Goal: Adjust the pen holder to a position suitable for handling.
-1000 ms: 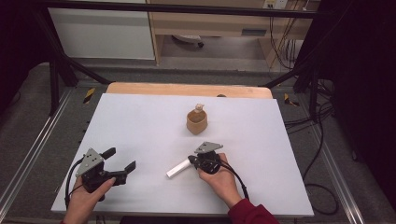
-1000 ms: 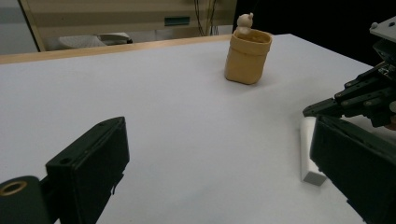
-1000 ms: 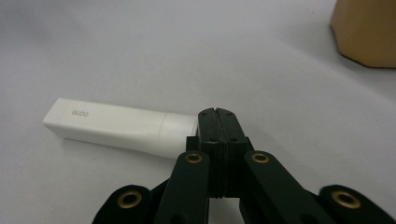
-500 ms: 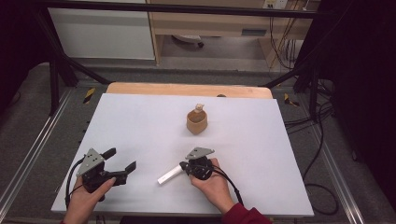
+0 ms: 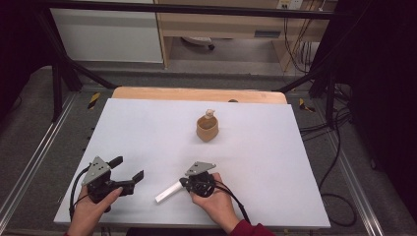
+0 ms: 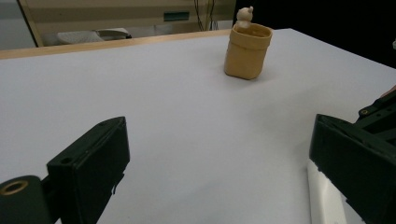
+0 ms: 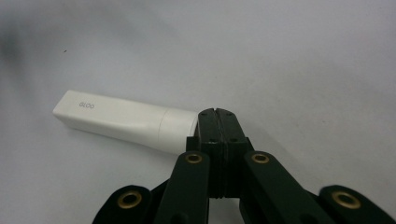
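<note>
- Two claws over a pale worktop (image 5: pixel 147 132) in the high view. The left claw (image 5: pixel 129 168) sits near the front-left corner with its jaws spread wide and nothing between them, so I'd say it's parked and waiting. The right claw (image 5: pixel 183 183) is at front centre, tips against one end of a white tube (image 5: pixel 168 191) that lies flat and angles toward the front edge. A small tan cup (image 5: pixel 207 129) stands well apart further back with a little figure (image 5: pixel 210 113) poking out of it.
- Left gripper view: the left claw (image 6: pixel 219 130) is wide open, looking across bare worktop toward the cup (image 6: pixel 246 51). A bit of the tube (image 6: pixel 322 205) peeks out just past the right-hand jaw. It's not touching it, as far as I can tell.
- Right gripper view: the right claw (image 7: pixel 215 114) is fully closed, jaw on jaw, holding nothing. The rounded cap end of the tube (image 7: pixel 121 121) butts against the side of its tips. My guess is that it's nudging the tube along or lining it up, not picking it up.
</note>
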`<state>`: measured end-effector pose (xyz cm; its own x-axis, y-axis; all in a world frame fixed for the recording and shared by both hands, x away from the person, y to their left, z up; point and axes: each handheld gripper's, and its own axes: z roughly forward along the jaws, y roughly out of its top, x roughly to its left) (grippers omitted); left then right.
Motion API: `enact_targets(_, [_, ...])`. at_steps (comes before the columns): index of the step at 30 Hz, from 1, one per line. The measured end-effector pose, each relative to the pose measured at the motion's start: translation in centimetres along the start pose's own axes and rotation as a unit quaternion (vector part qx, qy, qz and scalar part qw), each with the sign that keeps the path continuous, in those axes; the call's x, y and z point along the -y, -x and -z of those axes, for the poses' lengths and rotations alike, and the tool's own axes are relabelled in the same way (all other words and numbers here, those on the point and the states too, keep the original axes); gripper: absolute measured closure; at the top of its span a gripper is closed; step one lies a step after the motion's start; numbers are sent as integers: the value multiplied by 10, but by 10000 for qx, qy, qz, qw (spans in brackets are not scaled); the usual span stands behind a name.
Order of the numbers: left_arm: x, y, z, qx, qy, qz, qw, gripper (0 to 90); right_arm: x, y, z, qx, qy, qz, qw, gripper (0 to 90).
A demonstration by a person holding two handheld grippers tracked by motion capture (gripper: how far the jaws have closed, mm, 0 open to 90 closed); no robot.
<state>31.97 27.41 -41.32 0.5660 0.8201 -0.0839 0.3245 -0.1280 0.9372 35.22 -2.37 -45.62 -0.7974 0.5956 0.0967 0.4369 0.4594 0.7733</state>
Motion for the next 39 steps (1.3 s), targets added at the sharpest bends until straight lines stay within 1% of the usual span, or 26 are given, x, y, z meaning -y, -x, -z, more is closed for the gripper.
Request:
enact_targets(5, [0, 0, 0, 27, -6, -24, 10000, 51, -1, -8, -3, -68, -12, 19, 10000, 900])
enact_targets(8, [0, 0, -1, 31, -11, -29, 10000, 50, -1, -9, -3, -60, -14, 75, 10000, 900])
enact_targets(10, [0, 0, -1, 34, -21, -25, 10000, 51, -2, -9, -3, -7, -8, 119, 9999, 900])
enact_targets(17, [0, 2, -1, 60, -30, -55, 10000, 51, 1, 0, 6, 128, 103, 58, 9998, 900])
enact_targets(19, [0, 2, -1, 72, -25, -27, 10000, 51, 2, 4, 12, 187, 174, 3, 9997, 900])
enact_targets(24, [-1, 3, 0, 107, 0, -62, 9999, 51, 3, 13, 24, 295, 322, -72, 9990, 900])
enact_targets(25, [-1, 3, -1, 110, -5, -67, 9999, 51, 2, 19, 31, 372, 428, -95, 9983, 872])
enact_targets(26, [0, 4, -2, 119, -17, -63, 9999, 51, 2, 19, 31, 372, 428, -95, 9983, 872])
enact_targets(27, [0, 4, -2, 125, -44, -73, 9999, 51, 1, 24, 39, 422, 605, -165, 9971, 825])
enact_targets(28, [0, 4, -2, 128, -52, -71, 9999, 51, 1, 24, 39, 422, 605, -165, 9971, 825])
enact_targets(29, [0, 4, -1, 136, -37, -57, 9999, 51, 1, 30, 48, 515, 735, -213, 9957, 774])
enact_targets(30, [0, 5, -1, 142, -30, -61, 9999, 51, 1, 30, 48, 515, 735, -213, 9957, 774])
enact_targets(31, [0, 5, -1, 151, -30, -74, 9999, 51, 0, 32, 51, 562, 771, -214, 9952, 751])
enact_targets(33, [0, 5, -1, 146, -32, -76, 9999, 44, 0, 39, 60, 699, 870, -264, 9934, 681])
enact_targets(35, [0, 6, -1, 174, -35, -43, 9998, 44, 0, 45, 68, 840, 925, -323, 9916, 585])
enact_targets(36, [0, 6, 0, 187, -39, -37, 9998, 44, 1, 49, 74, 922, 941, -396, 9905, 530])
enact_targets(37, [0, 7, 0, 211, -36, -42, 9998, 44, 1, 51, 77, 964, 974, -417, 9897, 475])
enact_targets(39, [-1, 9, -1, 262, -42, -60, 9996, 43, 2, 58, 85, 1071, 976, -476, 9883, 337])
